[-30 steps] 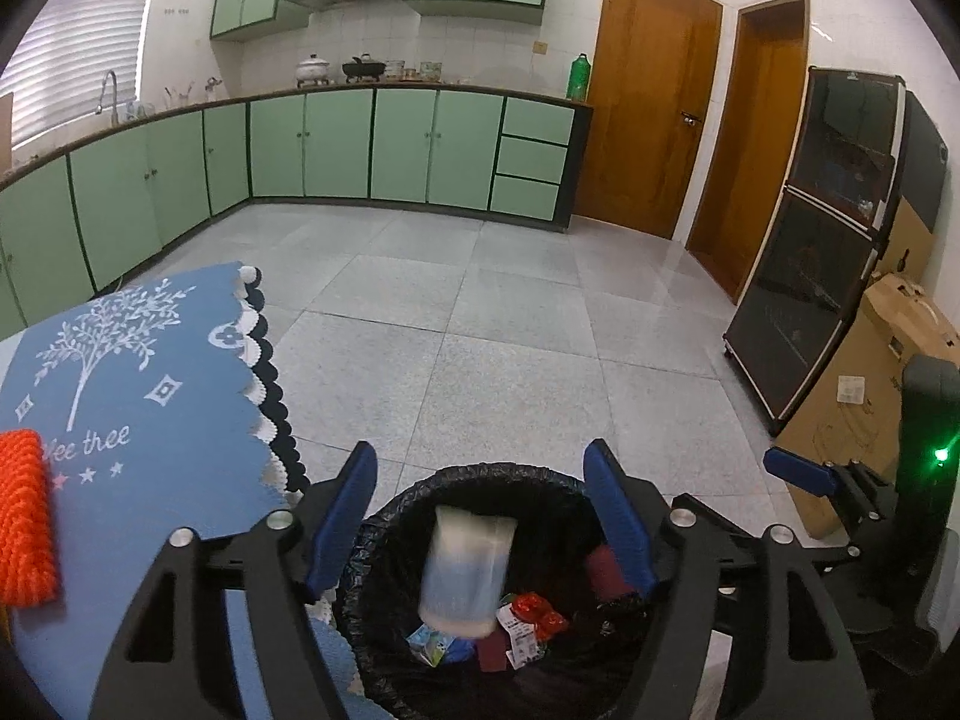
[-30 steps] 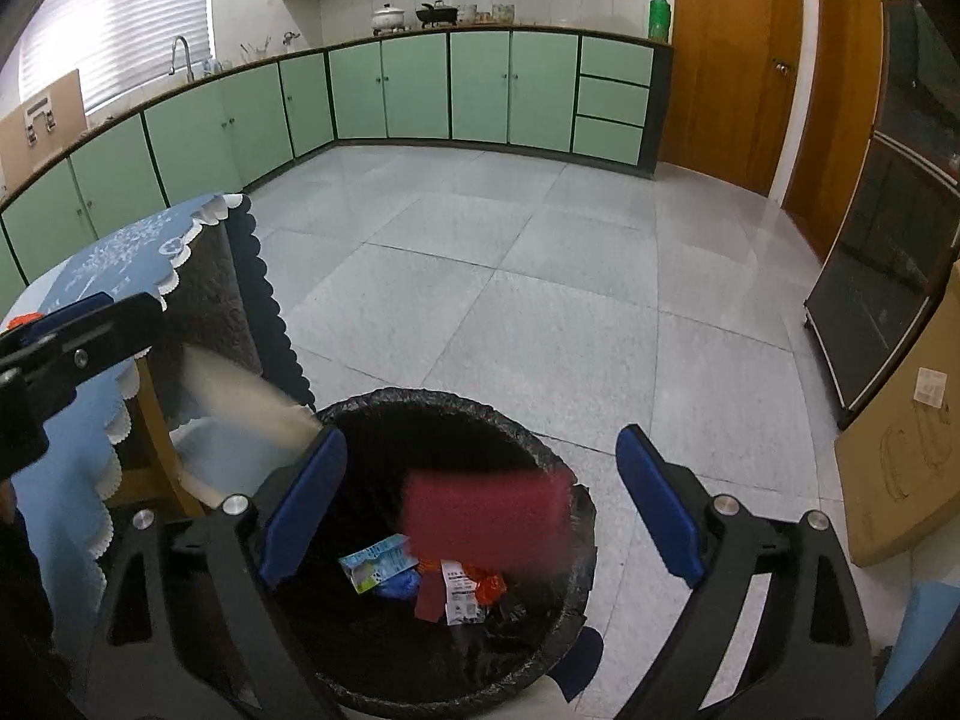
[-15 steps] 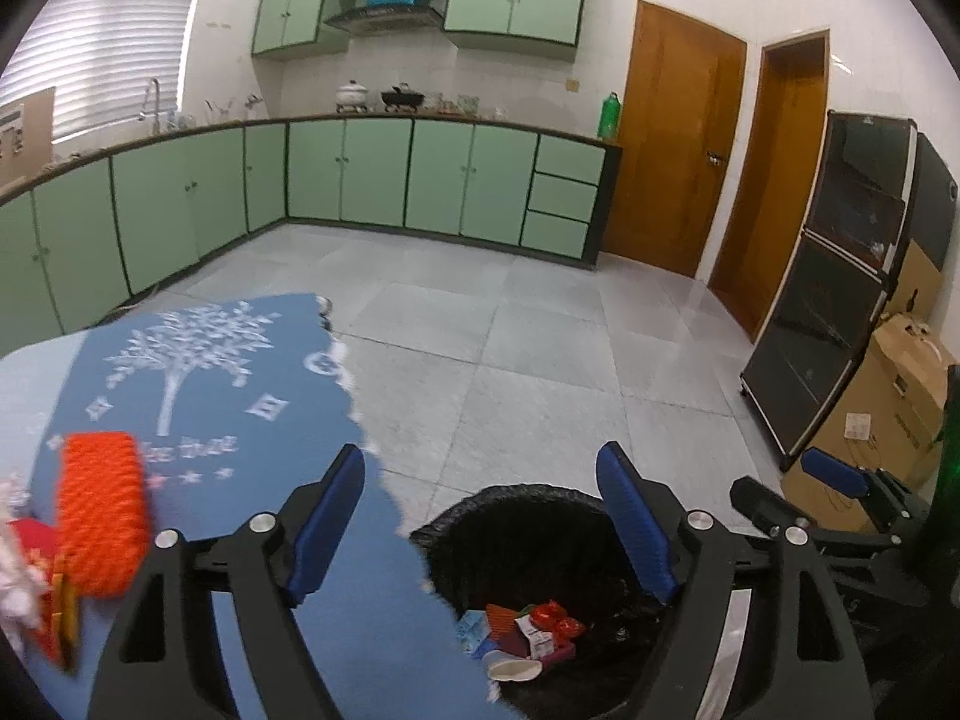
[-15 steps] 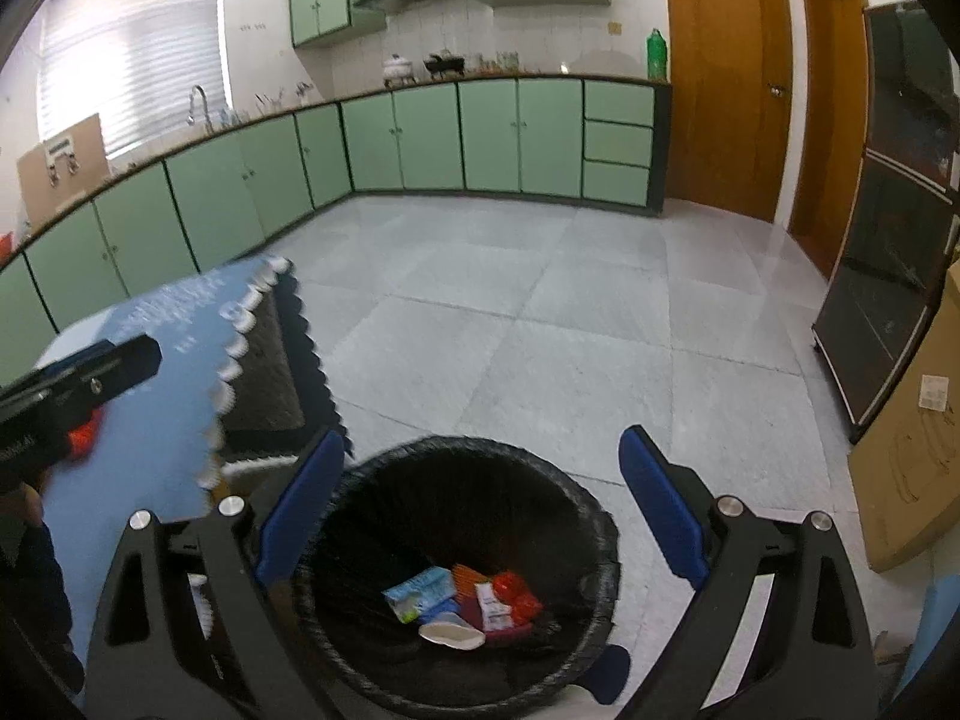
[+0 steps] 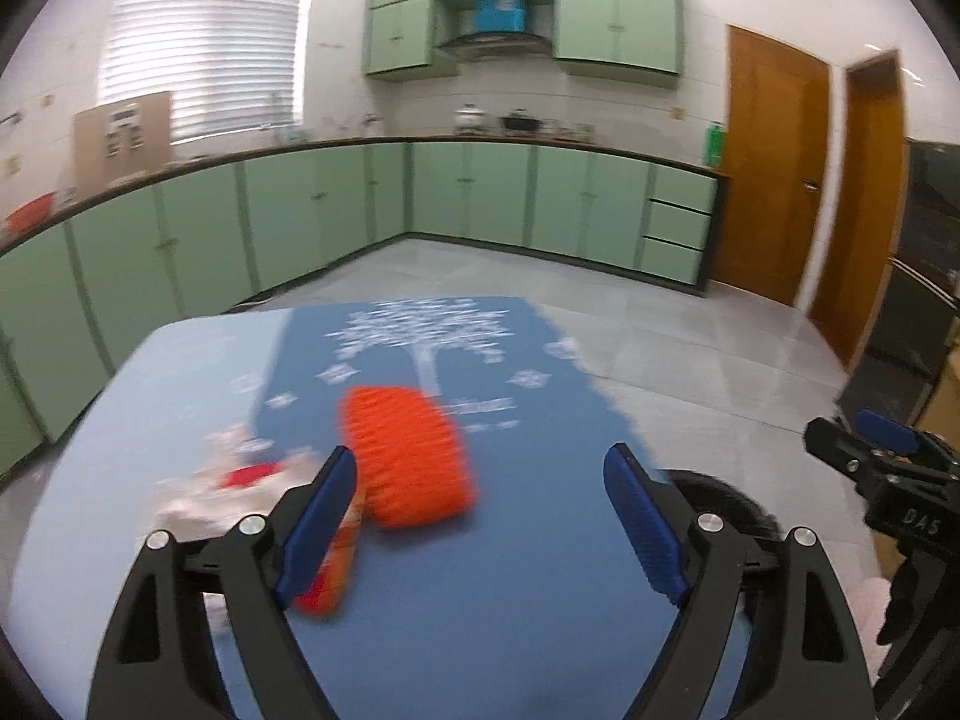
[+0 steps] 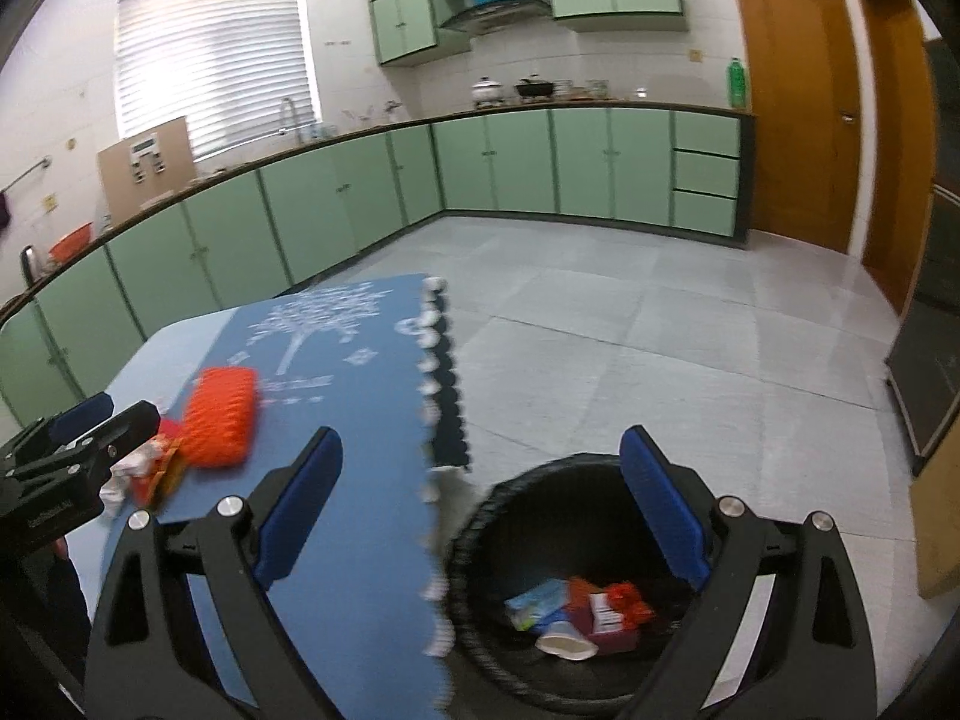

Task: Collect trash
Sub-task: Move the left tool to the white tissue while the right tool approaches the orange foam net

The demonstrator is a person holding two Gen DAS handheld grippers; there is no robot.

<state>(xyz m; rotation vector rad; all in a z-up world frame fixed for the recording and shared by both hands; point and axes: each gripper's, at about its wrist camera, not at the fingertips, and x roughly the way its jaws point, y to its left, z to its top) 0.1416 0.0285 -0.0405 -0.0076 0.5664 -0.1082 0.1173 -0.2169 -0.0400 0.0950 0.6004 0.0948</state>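
Lying just beyond the left tongs (image 5: 480,516), gaping and empty, is orange trash (image 5: 408,456).

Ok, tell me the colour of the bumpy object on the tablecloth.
Bright orange, clearest in the right wrist view.

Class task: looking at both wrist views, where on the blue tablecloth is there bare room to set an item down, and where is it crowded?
Free: the blue tree-print tablecloth between the orange ribbed pad and the scalloped lace edge, and the near stretch between the open left gripper fingers. Crowded: the left side, where crumpled red-and-white wrappers lie against the pad. The black lined bin stands beside the table.
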